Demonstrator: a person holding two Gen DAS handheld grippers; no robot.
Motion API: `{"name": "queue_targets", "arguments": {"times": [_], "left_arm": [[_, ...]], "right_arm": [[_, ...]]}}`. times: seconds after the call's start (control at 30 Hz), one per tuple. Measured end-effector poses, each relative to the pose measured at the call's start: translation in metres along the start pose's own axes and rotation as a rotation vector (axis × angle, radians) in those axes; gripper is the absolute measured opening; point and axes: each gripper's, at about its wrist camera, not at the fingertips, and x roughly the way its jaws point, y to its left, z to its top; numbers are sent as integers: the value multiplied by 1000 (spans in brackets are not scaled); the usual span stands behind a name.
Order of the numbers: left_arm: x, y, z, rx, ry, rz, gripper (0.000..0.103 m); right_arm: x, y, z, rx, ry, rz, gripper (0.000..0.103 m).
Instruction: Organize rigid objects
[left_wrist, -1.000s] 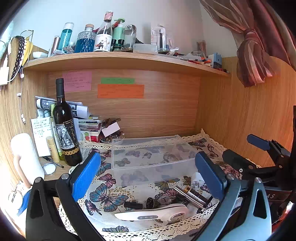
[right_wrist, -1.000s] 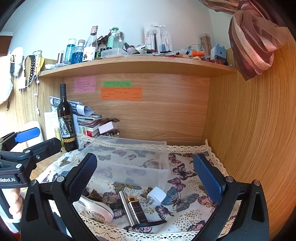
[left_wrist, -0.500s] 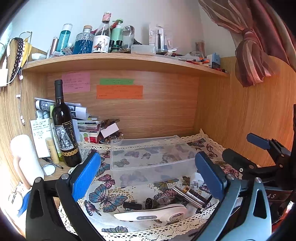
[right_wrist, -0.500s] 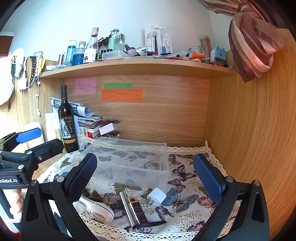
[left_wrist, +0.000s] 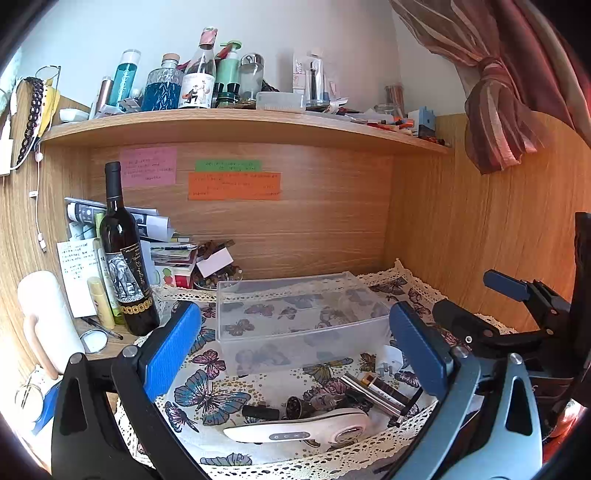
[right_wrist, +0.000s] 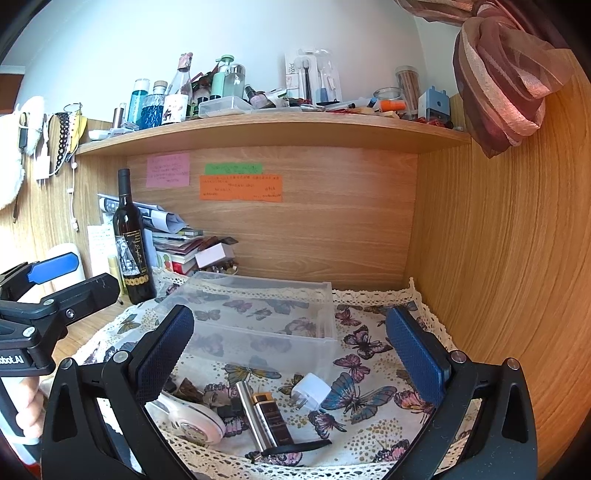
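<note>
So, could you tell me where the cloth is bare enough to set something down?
Bare cloth lies right of the white plug, toward the side wall. The clear bin holds nothing. Crowded: the front left, around the white device and metal tubes.

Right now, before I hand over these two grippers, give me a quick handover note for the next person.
Left gripper: open, holding nothing, hovering over the butterfly cloth.
Right gripper: open, holding nothing, hovering beside it.
Clear plastic bin: on the cloth, nothing in it.
In front of the bin, loose on the cloth: white handheld device, silver tube, dark lighter, white plug adapter, small dark bits near the device.
Done: nothing sorted.
Left: presumably move all loose items into the bin.
</note>
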Motion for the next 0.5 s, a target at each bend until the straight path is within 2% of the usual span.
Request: {"name": "queue_targets", "arguments": {"times": [0.27,0.33,0.37,0.5], "left_arm": [[9,7,-1,-9,5,44,102],[14,14,-3,-16,28,69,90],[18,18,-4,-20,49,82,88],[36,33,-18,-52,144,103,84]], "right_arm": [[13,-9,-6,28,24,-4,103],[17,-14,-10,42,37,-5,102],[19,-18,-12,49,48,-6,100],[28,-31,-24,75,111,-4,88]]}}
